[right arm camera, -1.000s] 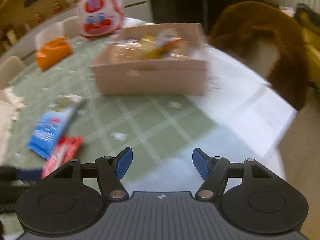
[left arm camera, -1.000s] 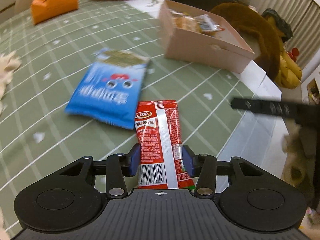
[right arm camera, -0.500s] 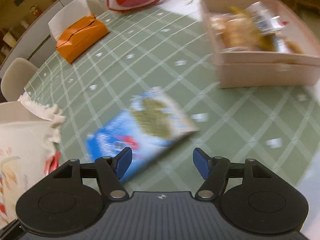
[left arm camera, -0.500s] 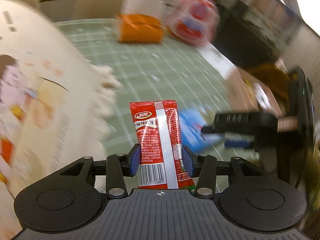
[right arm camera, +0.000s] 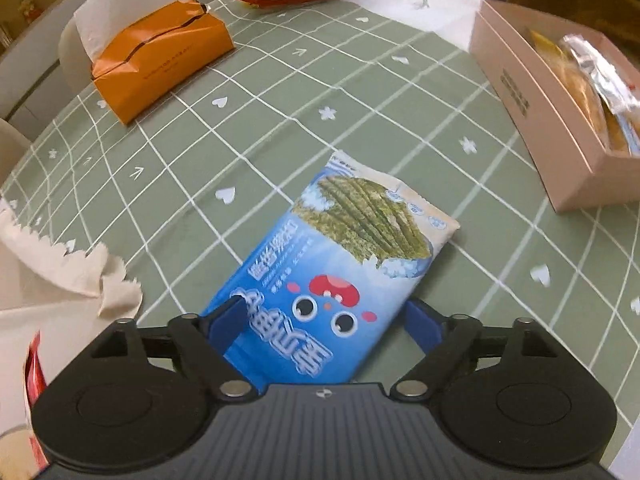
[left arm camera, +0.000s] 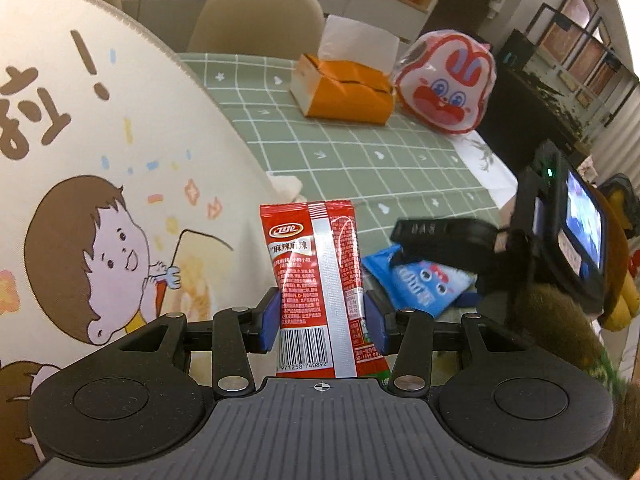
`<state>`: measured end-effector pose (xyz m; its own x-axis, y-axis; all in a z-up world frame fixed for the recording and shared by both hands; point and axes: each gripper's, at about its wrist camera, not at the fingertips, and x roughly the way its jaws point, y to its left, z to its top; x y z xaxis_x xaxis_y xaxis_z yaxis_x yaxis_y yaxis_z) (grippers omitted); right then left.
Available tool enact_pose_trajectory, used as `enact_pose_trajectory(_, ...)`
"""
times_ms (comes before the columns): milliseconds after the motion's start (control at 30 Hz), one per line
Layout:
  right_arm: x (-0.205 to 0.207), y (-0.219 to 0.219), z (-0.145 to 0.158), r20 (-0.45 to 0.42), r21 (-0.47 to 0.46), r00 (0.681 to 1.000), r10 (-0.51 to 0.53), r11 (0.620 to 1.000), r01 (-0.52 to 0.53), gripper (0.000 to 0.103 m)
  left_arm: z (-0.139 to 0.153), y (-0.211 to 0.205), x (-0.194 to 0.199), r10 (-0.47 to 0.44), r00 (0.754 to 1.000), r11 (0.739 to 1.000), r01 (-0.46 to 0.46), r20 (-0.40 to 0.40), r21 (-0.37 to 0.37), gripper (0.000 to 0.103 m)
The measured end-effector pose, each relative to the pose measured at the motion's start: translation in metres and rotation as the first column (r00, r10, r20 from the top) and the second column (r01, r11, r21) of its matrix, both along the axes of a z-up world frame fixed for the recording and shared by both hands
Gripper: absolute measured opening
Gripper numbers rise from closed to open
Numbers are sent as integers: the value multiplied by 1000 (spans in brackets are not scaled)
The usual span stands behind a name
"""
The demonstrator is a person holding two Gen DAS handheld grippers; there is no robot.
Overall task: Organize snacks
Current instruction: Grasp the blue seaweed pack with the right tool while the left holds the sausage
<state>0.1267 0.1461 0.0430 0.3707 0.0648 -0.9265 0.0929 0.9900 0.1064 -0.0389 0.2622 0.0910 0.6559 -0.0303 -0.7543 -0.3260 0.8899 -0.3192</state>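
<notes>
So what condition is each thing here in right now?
Left gripper: shut on the red snack packet.
Right gripper: open, jaws just widened, straddling the blue seaweed snack bag, which lies flat.
Pink box: open, snacks inside.
Orange tissue pack: open, tissue sticking out.

red packet [left arm camera: 316, 276] with a silver stripe and white barcode; blue pack [right arm camera: 336, 280] printed with green strips and a red cartoon face; green cloth [right arm camera: 280, 92] gridded in white; orange tissue box [right arm camera: 160, 52]; pink box [right arm camera: 536, 120].
</notes>
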Motion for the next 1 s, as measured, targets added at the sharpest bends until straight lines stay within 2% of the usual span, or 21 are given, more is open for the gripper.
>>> enact_pose_trajectory(133, 9, 4, -3, 7, -12, 999, 32, 999, -32, 99, -3, -3, 0, -19, 1000, 1000, 19, -14, 10, 50)
enact_pose_trajectory(200, 9, 1, -2, 11, -4, 998, 61, 998, -61, 99, -4, -3, 2, -26, 999, 1000, 27, -18, 10, 50)
enact_pose_trajectory(267, 4, -4, 0, 18, -1, 995, 95, 995, -95, 93, -4, -5, 3, -33, 999, 999, 33, -18, 9, 50)
enact_pose_trajectory(333, -5, -13, 5, 27, 19, 989, 147, 989, -147, 74, -5, -6, 4, -44, 999, 999, 44, -17, 7, 50)
enact_pose_trajectory(367, -11, -19, 8, 29, 22, 984, 178, 984, -179, 67, -5, -8, 5, -50, 999, 999, 50, -18, 6, 50)
enact_pose_trajectory(433, -23, -32, 12, 31, 43, 970, 240, 969, -242, 37, -6, -12, 5, -63, 998, 998, 63, -18, -2, 50)
enact_pose_trajectory(500, -35, -49, 14, 27, 43, 961, 277, 960, -278, 21, -8, -18, 4, -73, 997, 997, 73, -20, -11, 50)
enact_pose_trajectory(533, -40, -56, 14, 14, 28, 959, 284, 958, -284, 8, -10, -21, 4, -78, 997, 997, 78, -22, -15, 50)
enact_pose_trajectory(600, -49, -73, 13, 13, 19, 956, 293, 956, -293, 1, -14, -27, 5, -87, 996, 996, 86, -27, -27, 50)
enact_pose_trajectory(800, -66, -113, 18, 33, 9, 958, 283, 959, -284, 3, -23, -42, 24, -79, 996, 996, 78, -36, -43, 50)
enact_pose_trajectory(900, -70, -124, 26, 62, 63, 961, 268, 960, -272, 5, -19, -39, 47, -55, 998, 996, 54, -6, -76, 50)
enact_pose_trajectory(967, -64, -122, 32, 95, 101, 958, 269, 955, -278, 23, -14, -33, 69, -24, 1000, 997, 25, 17, -79, 50)
enact_pose_trajectory(1000, -60, -118, 34, 114, 121, 956, 269, 952, -282, 47, -13, -29, 81, -9, 1000, 997, 10, 19, -72, 50)
